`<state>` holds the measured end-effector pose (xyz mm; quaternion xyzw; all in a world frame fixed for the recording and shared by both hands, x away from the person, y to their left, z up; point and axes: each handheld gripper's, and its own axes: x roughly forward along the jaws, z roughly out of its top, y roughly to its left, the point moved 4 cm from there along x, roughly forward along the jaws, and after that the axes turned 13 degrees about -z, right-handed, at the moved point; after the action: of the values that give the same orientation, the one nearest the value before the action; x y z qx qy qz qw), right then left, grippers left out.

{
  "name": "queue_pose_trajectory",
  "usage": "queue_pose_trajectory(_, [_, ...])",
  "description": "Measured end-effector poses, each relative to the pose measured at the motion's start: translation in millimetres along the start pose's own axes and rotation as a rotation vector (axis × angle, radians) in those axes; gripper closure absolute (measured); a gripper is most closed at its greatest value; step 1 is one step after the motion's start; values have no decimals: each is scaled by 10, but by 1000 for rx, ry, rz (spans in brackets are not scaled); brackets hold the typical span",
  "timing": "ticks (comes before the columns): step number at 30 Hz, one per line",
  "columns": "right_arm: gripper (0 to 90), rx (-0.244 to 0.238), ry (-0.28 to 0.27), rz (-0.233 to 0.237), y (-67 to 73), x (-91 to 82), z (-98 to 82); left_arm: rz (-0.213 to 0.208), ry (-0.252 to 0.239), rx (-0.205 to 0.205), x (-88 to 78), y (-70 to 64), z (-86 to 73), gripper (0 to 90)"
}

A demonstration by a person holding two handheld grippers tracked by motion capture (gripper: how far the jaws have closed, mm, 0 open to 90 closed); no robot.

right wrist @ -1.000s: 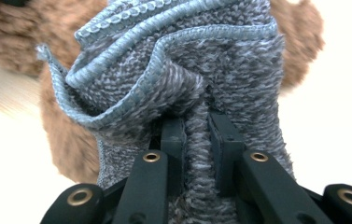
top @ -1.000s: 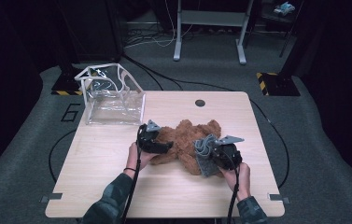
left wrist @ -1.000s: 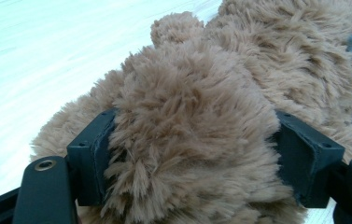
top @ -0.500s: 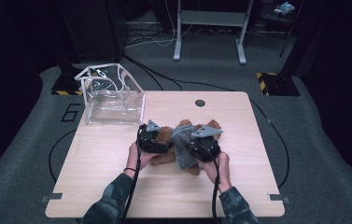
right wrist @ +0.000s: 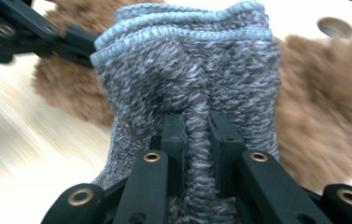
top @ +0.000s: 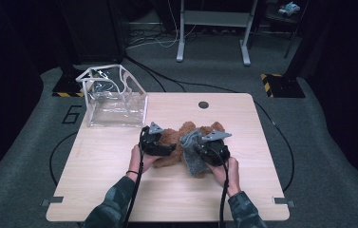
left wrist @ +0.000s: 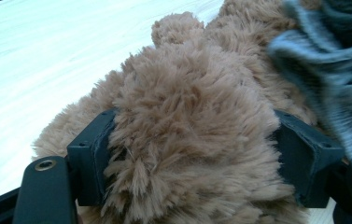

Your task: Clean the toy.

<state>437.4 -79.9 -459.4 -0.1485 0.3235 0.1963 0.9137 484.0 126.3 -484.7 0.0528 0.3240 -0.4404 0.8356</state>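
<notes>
A brown plush teddy bear [top: 186,132] lies in the middle of the wooden table [top: 100,161]. My left gripper [top: 169,149] comes at it from the left and is shut on one thick furry limb. In the left gripper view the fur [left wrist: 187,116] bulges between the two pads [left wrist: 96,154]. My right gripper [top: 199,154] is shut on a fold of a grey knitted garment [top: 192,151] and holds it over the bear's right part. The right gripper view has the knit [right wrist: 187,70] pinched tight at the jaw tips [right wrist: 197,135], its ribbed opening toward the left gripper [right wrist: 33,32].
A clear plastic bag [top: 112,97] with white edging stands open at the table's back left corner. A round cable hole [top: 203,104] sits near the far edge. Bare tabletop lies to the left and in front of the hands.
The right hand has carried the grey knit leftward, from beside the bear to over it, close to the left gripper. The left hand and its grip on the bear have stayed put.
</notes>
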Motion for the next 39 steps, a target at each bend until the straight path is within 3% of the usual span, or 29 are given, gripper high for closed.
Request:
queue_pose_trajectory(4, [787, 17, 10, -25, -169, -47, -109, 0, 1, -1, -1, 3, 2, 238])
queue_pose_trajectory(11, [787, 93, 70, -90, -439, -69, -370, -5, 5, 0, -2, 11, 1, 242])
queue_pose_trajectory(14, [787, 113, 74, -80, -486, -61, -459, -5, 5, 0, 0, 12, 3, 243])
queue_pose_trajectory(15, [787, 115, 78, -79, -485, -73, -463, -6, 5, 1, -2, 14, 2, 243])
queue_pose_trajectory(16, [787, 87, 72, -76, -506, -95, -456, -5, 4, -1, -3, 15, 1, 243])
queue_pose_trajectory(17, [786, 112, 73, -84, -502, -124, -433, -7, 6, -2, -6, 18, 0, 243])
queue_pose_trajectory(20, [787, 107, 48, -113, -608, -231, -374, -8, 6, -1, -6, 20, -1, 243])
queue_pose_trajectory(23, [788, 152, 3, -163, -866, -317, -256, -10, 12, 6, -6, 17, 0, 243])
queue_pose_trajectory(25, [789, 158, -18, -181, -1014, -312, -146, -11, 11, 4, -4, 16, -1, 243])
queue_pose_trajectory(30, [789, 150, -11, -188, -1199, -69, 121, -9, 17, 10, -4, 13, 0, 243])
queue_pose_trajectory(39, [792, 79, 90, -107, -1074, 573, 226, -6, 25, 20, 0, 6, 2, 243])
